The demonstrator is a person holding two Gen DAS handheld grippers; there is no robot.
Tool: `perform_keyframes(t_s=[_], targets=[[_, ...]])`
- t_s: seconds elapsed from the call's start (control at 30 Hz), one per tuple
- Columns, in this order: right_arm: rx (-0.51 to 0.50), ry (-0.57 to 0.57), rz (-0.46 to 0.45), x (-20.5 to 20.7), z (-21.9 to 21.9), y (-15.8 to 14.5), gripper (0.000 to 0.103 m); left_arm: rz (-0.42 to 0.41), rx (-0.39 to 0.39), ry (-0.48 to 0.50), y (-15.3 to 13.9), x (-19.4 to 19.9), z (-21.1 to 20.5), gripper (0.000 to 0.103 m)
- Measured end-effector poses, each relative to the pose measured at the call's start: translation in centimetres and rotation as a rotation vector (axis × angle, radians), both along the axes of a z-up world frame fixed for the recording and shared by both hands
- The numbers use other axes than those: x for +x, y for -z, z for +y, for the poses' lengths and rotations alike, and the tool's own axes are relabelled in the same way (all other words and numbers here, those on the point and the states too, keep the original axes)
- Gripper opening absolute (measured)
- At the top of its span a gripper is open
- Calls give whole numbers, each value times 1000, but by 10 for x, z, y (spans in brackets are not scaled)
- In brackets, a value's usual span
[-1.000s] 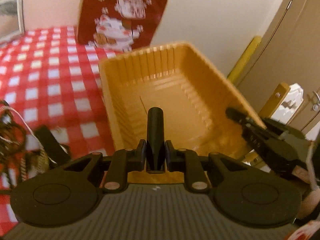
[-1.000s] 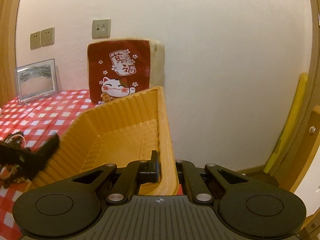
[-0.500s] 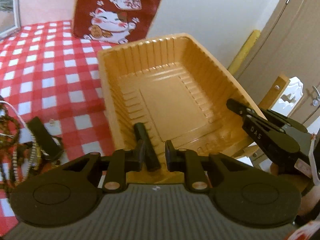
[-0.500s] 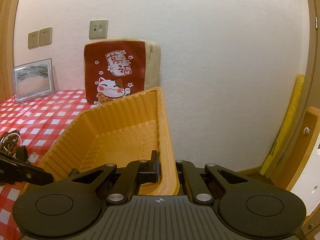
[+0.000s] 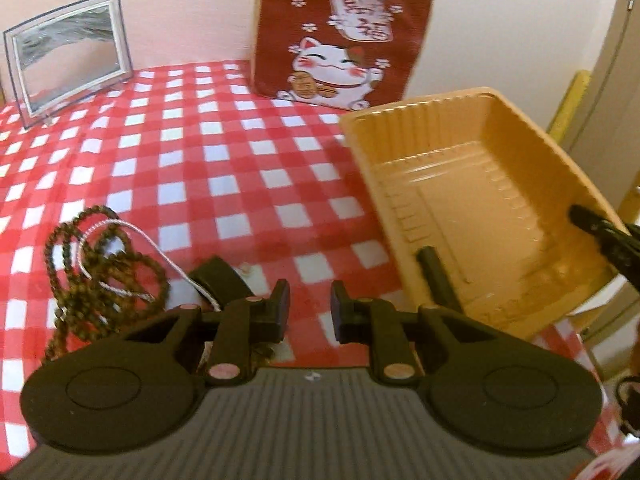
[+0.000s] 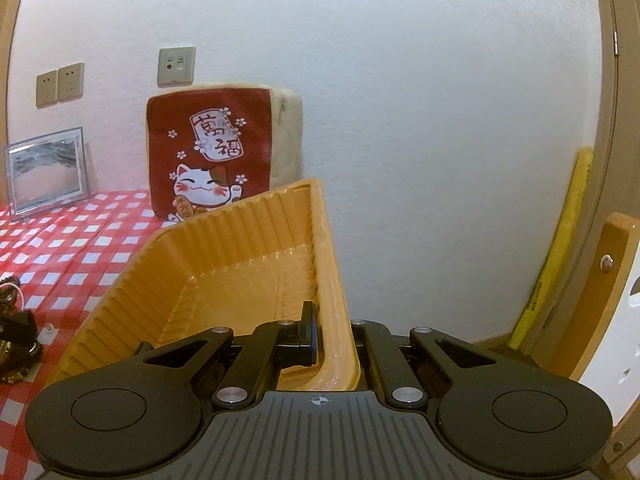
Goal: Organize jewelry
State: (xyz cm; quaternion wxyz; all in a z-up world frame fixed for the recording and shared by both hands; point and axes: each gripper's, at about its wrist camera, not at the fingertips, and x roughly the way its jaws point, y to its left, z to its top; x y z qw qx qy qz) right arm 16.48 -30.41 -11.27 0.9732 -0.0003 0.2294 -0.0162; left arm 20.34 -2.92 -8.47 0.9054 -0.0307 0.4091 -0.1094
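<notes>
An orange plastic tray [image 5: 404, 216] stands at the right edge of the checked table, and a black cylinder [image 5: 438, 280] lies in its near corner. My right gripper [image 6: 334, 332] is shut on the tray's right wall [image 6: 332, 280], one finger inside and one outside; its tip [image 5: 592, 224] also shows in the left wrist view. My left gripper [image 5: 310, 306] hangs over the tablecloth left of the tray, its jaws a little apart with nothing between them. A tangle of brown beads [image 5: 100, 264], a thin white chain [image 5: 120, 226] and a black piece [image 5: 220, 280] lie to its left.
A red cushion with a cat print [image 5: 340, 40] and a framed picture [image 5: 68, 52] stand against the back wall. A small pale bead [image 5: 246, 268] lies by the black piece. Beyond the table's right edge are a yellow strip [image 6: 560, 252] and wooden furniture [image 6: 600, 292].
The left gripper let go of the black cylinder, which now lies in the tray, and swung left toward the beads. The right gripper kept its hold on the tray.
</notes>
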Motion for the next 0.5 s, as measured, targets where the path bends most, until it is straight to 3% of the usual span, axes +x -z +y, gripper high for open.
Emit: perform_keyframes(t_s=[0.5], targets=[[10,-4,14,7,1,4,4,23,107,-21,25,46,7,18]])
